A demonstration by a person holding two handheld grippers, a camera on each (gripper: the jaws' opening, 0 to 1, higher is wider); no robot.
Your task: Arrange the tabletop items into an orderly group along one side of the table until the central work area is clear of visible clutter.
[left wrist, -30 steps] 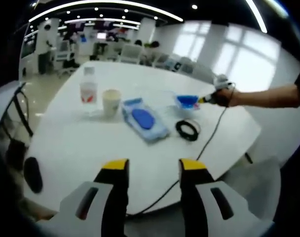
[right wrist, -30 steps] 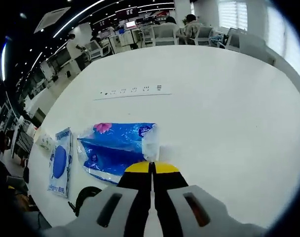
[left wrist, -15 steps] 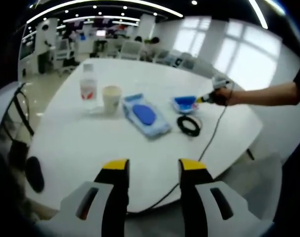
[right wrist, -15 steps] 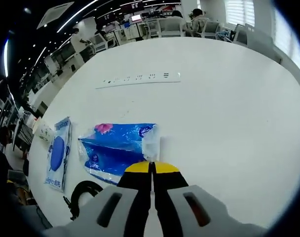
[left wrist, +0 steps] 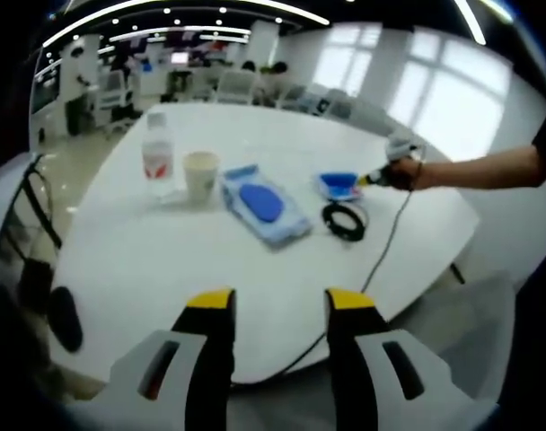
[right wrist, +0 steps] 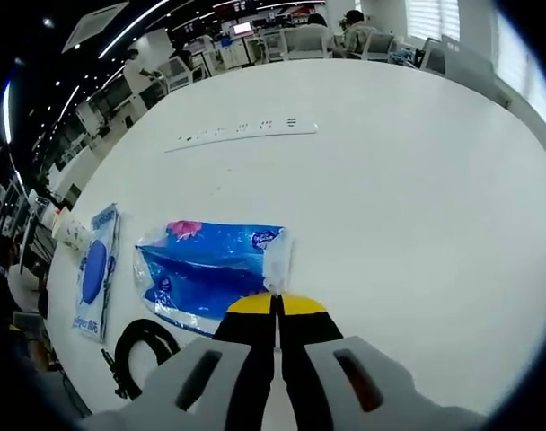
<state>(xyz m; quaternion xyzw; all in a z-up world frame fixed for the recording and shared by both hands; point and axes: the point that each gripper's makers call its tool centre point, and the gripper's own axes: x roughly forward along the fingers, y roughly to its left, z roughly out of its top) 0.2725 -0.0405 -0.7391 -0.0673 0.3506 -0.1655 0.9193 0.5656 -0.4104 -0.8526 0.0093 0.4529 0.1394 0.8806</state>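
On the round white table [left wrist: 165, 260] stand a water bottle [left wrist: 158, 160] and a paper cup [left wrist: 201, 176]. Beside them lie a blue wipes pack [left wrist: 264, 205], a coiled black cable [left wrist: 345, 220] and a blue tissue pack [left wrist: 339, 184]. My left gripper [left wrist: 280, 301] hangs open over the near table edge, nothing between its fingers. My right gripper [right wrist: 275, 303], also the right gripper [left wrist: 387, 172] across the table, is shut on the white end of the tissue pack [right wrist: 210, 269], which rests on the table. The wipes pack [right wrist: 93, 269] and cable [right wrist: 136, 346] lie left of it.
A white power strip [right wrist: 242, 130] lies across the far part of the table. A thin cord [left wrist: 381, 256] runs from the right gripper over the near edge. A dark oval thing [left wrist: 65, 319] sits at the left edge. Chairs and people fill the room behind.
Both views have drifted slightly with the hands. The tissue pack has stayed at the right gripper's shut jaws; the black cable shows more fully beside it. The left gripper has stayed open.
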